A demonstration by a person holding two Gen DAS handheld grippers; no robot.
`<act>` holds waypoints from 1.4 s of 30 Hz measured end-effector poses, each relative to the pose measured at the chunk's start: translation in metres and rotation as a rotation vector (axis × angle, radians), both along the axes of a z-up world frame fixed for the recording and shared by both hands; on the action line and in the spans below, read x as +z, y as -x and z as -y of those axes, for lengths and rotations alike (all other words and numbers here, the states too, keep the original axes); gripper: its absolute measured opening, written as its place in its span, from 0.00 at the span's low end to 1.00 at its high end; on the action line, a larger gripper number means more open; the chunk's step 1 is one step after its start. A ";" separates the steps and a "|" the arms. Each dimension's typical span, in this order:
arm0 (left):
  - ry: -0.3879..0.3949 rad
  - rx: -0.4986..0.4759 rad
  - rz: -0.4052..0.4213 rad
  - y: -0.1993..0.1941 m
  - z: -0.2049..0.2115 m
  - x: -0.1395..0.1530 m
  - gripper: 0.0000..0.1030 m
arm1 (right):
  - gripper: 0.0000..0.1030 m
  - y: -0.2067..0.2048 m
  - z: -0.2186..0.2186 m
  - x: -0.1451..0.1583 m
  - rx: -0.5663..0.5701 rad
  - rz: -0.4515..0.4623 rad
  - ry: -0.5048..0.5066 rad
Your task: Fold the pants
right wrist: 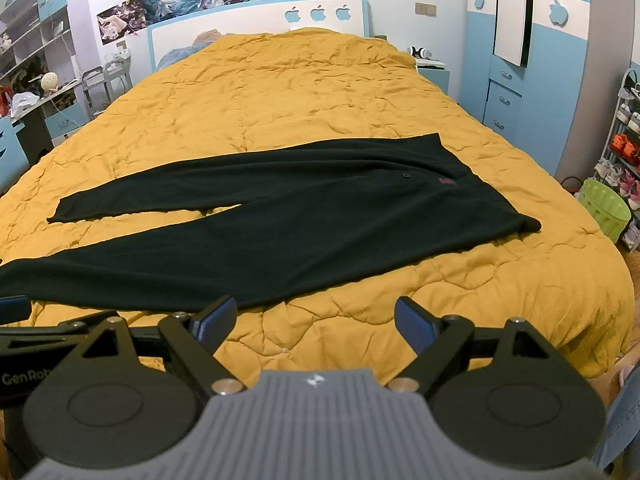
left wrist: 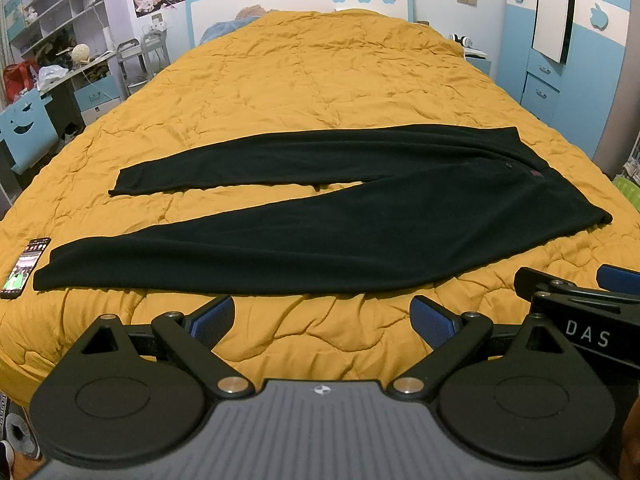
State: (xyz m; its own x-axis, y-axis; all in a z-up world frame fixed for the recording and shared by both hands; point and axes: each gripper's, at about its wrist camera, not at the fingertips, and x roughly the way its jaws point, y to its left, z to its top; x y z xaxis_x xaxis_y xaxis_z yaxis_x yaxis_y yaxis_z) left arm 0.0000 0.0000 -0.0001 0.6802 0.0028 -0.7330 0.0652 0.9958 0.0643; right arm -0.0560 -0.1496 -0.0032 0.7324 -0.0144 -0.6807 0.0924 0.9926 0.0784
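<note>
The black fleece pants [left wrist: 320, 216] are spread flat on the mustard quilted bedspread [left wrist: 320, 80], just ahead of both fingertips. The left gripper [left wrist: 322, 320] and right gripper [right wrist: 316, 320] are held spread wide, empty. The near leg's edge should be pinched cleanly.

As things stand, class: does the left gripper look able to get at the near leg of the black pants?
Probably yes. The left gripper is open, with only bare yellow quilt between it and the near leg; the phone lies aside.
</note>
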 end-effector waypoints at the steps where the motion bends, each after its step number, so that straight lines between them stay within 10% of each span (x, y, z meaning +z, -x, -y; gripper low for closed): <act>1: 0.000 0.000 0.001 0.000 0.000 0.000 1.00 | 0.80 0.000 0.000 0.000 0.000 0.000 0.000; 31: 0.017 -0.020 -0.012 -0.007 0.002 -0.008 1.00 | 0.80 -0.003 0.006 -0.006 0.004 -0.004 -0.002; 42: 0.055 0.071 -0.071 -0.032 -0.074 -0.037 1.00 | 0.80 -0.028 0.054 -0.041 -0.008 0.120 0.034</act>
